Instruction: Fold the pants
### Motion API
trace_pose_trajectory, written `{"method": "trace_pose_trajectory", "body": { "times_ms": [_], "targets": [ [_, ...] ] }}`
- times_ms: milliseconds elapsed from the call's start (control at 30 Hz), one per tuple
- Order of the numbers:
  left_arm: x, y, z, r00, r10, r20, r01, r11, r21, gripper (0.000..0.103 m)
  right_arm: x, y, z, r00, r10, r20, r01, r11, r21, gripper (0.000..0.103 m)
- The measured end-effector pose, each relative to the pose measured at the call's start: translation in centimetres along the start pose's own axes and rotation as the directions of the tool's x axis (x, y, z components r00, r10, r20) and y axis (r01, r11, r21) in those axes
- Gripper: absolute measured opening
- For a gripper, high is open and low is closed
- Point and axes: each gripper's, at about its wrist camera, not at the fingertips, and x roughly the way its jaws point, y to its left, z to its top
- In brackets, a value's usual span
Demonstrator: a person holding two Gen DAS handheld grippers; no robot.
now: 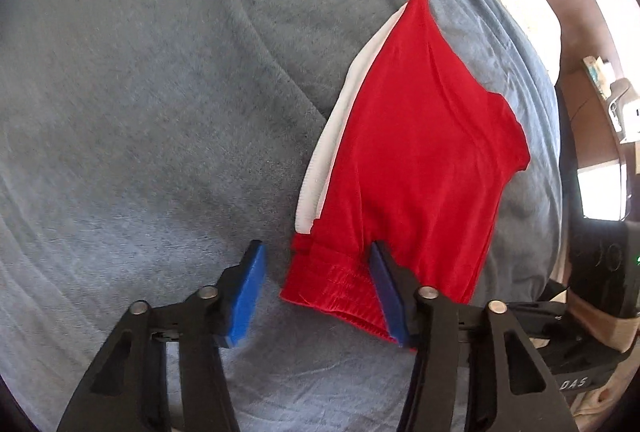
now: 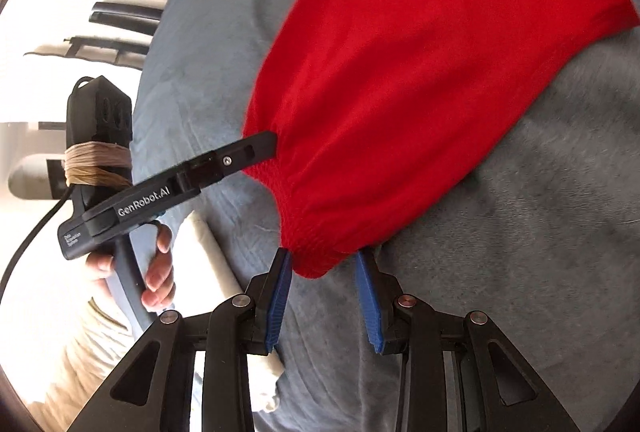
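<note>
A: What's underneath everything?

B: A bed covered with a grey-blue blanket (image 1: 160,112), soft and rumpled. The red pants (image 1: 420,160) lie on it, already doubled over, with a white side stripe (image 1: 332,136) along one edge.

A: How would they handle?

B: They look light, thin and limp, probably a bit slick. I'd expect them to sag and slide unless taken at the thick elastic waistband (image 2: 320,232), which looks the firmest place to hold.

A: And the grippers?

B: The left gripper (image 1: 316,264) straddles one waistband corner, its blue pads (image 1: 248,296) apart, not pressing on the cloth. The right gripper (image 2: 324,264) sits at the other corner, the gathered hem between its pads, which look parted rather than clamped.
</note>
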Motion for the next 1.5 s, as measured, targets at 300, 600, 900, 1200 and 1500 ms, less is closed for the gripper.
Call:
{"method": "trace_pose_trajectory", "body": {
  "times_ms": [300,600,900,1200,1500],
  "targets": [
    [1.1,-0.2,0.6,1.000,-0.004,-0.012,0.004,1.000,0.002,0.040,1.1,-0.4,-0.1,1.000,-0.008,0.000,0.008,1.000,-0.017,0.034],
    [0.8,0.2,-0.3,0.999,0.027,-0.018,-0.027,0.999,-0.023,0.038,1.0,-0.3,-0.3,1.000,-0.008,-0.005,0.007,0.999,-0.042,0.033],
    [0.4,1.2,-0.9,1.000,-0.003,-0.008,0.003,0.997,-0.083,0.031,1.6,-0.6,0.0,1.000,-0.003,-0.016,0.003,0.999,-0.039,0.032],
    [-3.7,-2.3,-1.1,0.994,0.103,0.021,-0.098,0.981,-0.165,0.023,-2.1,0.5,0.5,0.997,0.074,-0.018,-0.075,0.994,-0.074,0.019],
    [-7.2,-7.1,3.5,0.987,0.163,0.000,-0.161,0.974,-0.161,0.023,-7.6,0.1,2.8,0.975,0.221,-0.015,-0.220,0.975,0.024,0.019]
  ]
}}
